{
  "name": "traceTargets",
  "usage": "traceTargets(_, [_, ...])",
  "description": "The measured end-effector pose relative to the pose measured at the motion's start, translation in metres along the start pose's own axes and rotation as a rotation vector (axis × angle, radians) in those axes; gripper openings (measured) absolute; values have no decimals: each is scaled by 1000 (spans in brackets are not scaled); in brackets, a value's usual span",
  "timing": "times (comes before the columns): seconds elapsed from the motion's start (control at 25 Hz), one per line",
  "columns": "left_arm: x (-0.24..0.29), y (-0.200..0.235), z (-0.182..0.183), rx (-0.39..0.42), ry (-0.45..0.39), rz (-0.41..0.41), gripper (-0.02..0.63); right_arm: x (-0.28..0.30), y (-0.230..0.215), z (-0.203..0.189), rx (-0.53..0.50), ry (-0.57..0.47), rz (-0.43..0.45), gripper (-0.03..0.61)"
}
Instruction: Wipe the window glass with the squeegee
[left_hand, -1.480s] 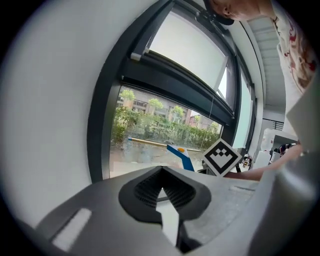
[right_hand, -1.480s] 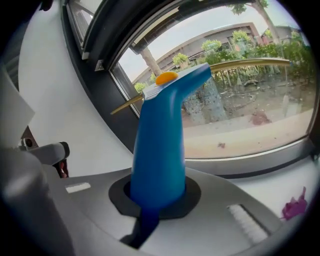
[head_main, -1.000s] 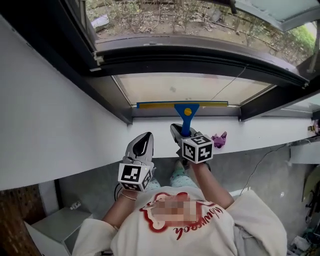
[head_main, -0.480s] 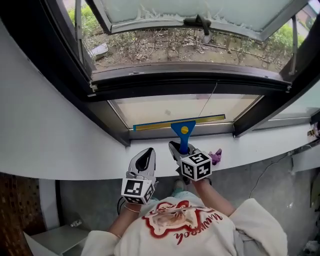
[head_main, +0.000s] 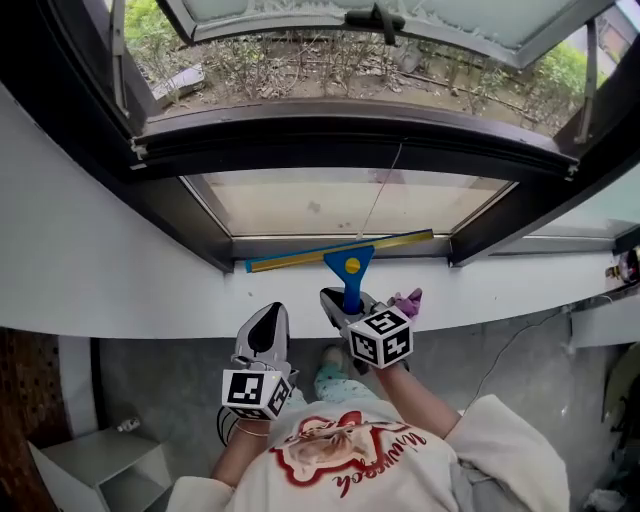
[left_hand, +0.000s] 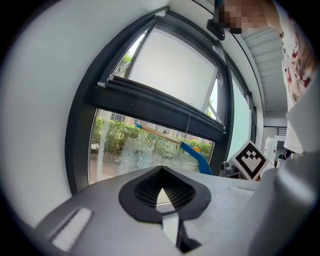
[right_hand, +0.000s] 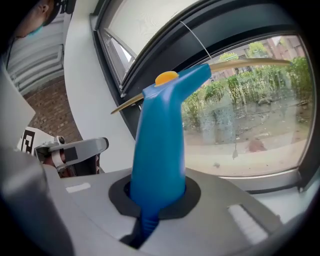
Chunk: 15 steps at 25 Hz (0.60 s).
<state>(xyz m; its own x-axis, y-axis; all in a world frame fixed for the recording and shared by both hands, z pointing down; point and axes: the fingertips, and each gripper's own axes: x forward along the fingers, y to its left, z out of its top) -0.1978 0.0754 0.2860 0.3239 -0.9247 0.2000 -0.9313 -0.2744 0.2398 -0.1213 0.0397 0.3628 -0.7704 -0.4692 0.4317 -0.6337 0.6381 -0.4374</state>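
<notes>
We are pinching the squeegee in our right gripper | blade is sitting low by the window glass | left gripper is pressed together, empty

Honestly, not much to read here. The only real lettering is the red script across the person's sweatshirt, well behind both sets of jaws, and it's upside down and too curly to make out. The left cube behind the left gripper jaws and the right cube behind the right gripper jaws show black-and-white square codes (patterns, not letters or numbers). The blue squeegee clamped between the right jaws has nothing legible on it.
</notes>
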Motion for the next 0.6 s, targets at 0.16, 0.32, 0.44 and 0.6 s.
traceTargets(0.16, [-16, -20, -1, 34, 11, -32, 0, -18, 8, -6, 4, -27, 1, 26])
traceTargets(0.32, [-33, -39, 10, 45, -27, -67, 0, -36, 25, -13, -7, -55, -15, 26])
traceTargets(0.44, [-57, -53, 12, 49, -55, -88, 0, -57, 44, -26, -13, -69, -37, 26])
traceTargets(0.6, [-109, -71, -7, 46, -43, -103, 0, -94, 77, -62, 2, -84, -65, 26])
